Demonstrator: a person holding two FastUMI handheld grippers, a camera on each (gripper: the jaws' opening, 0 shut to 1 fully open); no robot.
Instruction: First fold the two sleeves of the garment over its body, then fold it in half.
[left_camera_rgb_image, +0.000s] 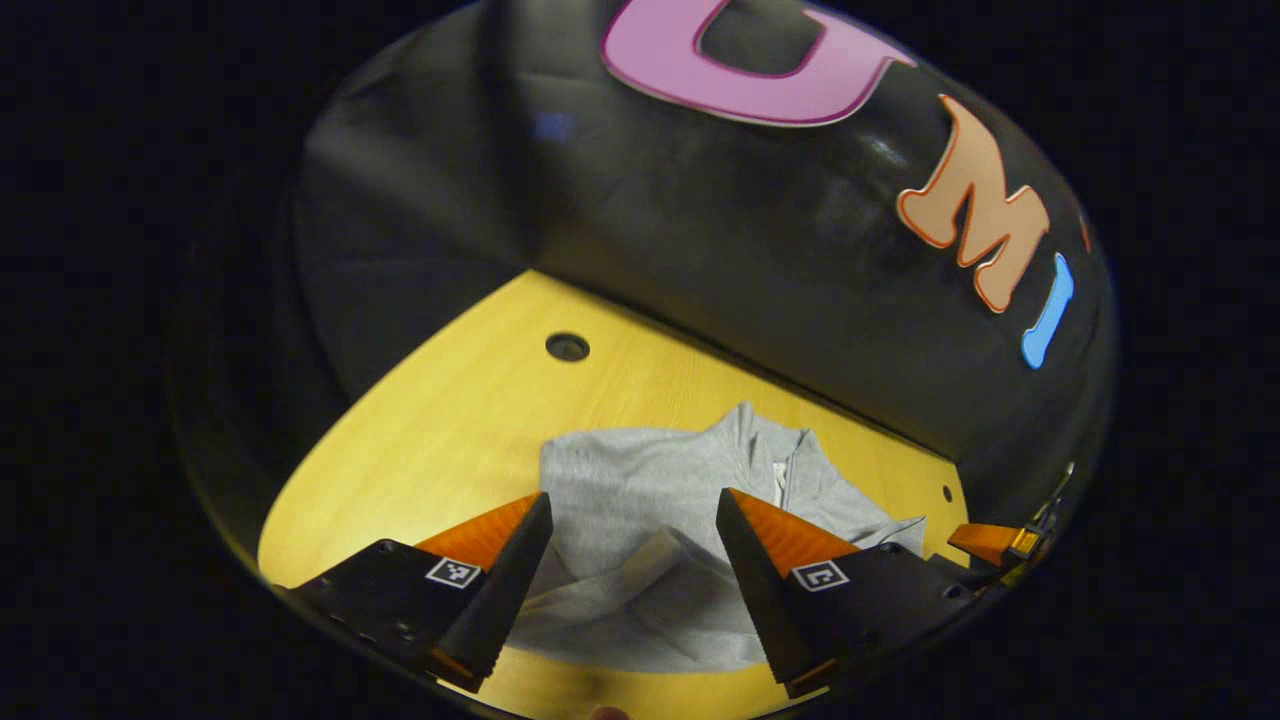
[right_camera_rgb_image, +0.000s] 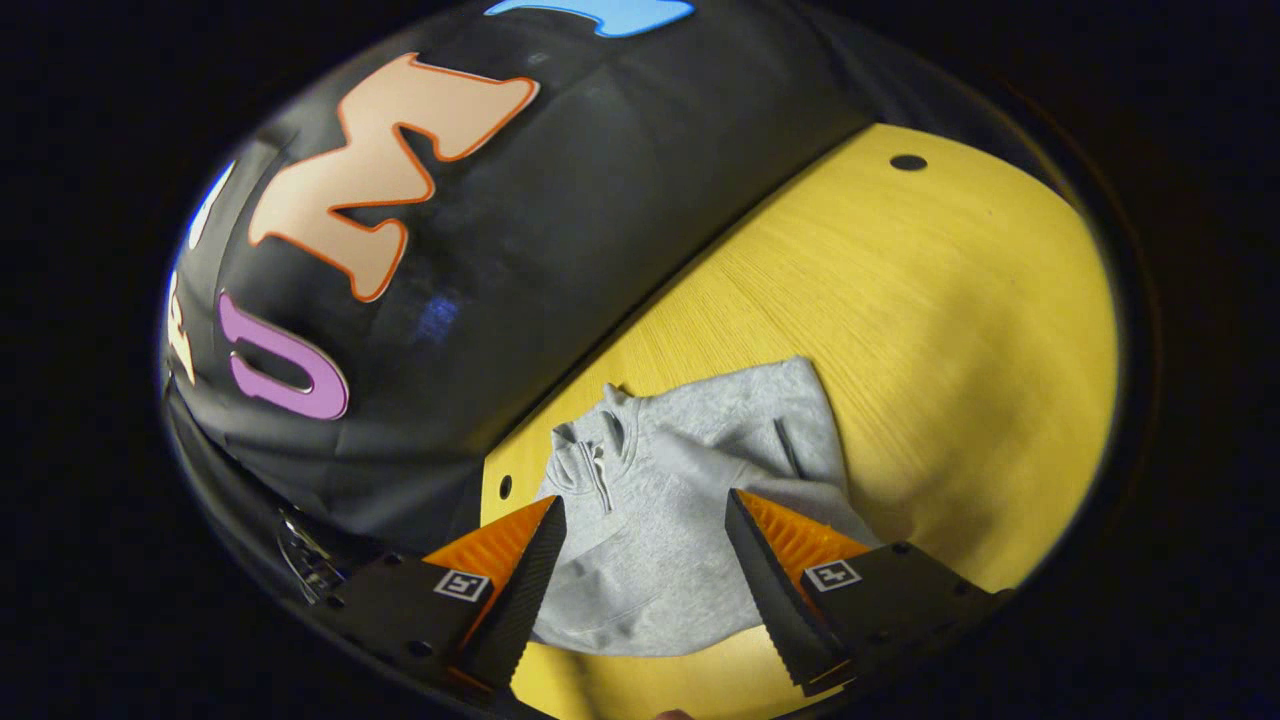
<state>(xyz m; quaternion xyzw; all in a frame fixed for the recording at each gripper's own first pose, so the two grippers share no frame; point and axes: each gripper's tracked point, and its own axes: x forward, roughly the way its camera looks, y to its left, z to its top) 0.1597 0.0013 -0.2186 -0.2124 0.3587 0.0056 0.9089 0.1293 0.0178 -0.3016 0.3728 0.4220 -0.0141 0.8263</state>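
Note:
A light grey zip-neck sweatshirt lies on the yellow wooden table, collar toward the booth wall. One sleeve lies folded across its body. My left gripper hovers open above the garment's lower part, nothing between its fingers. The tip of the other gripper peeks in at the right edge. In the right gripper view the same sweatshirt lies flat with its zipper visible, and my right gripper stands open above its body, holding nothing.
The table has a round cable hole at the back left and another hole far off in the right gripper view. Bare tabletop stretches to the right of the garment. The black booth wall rises close behind the collar.

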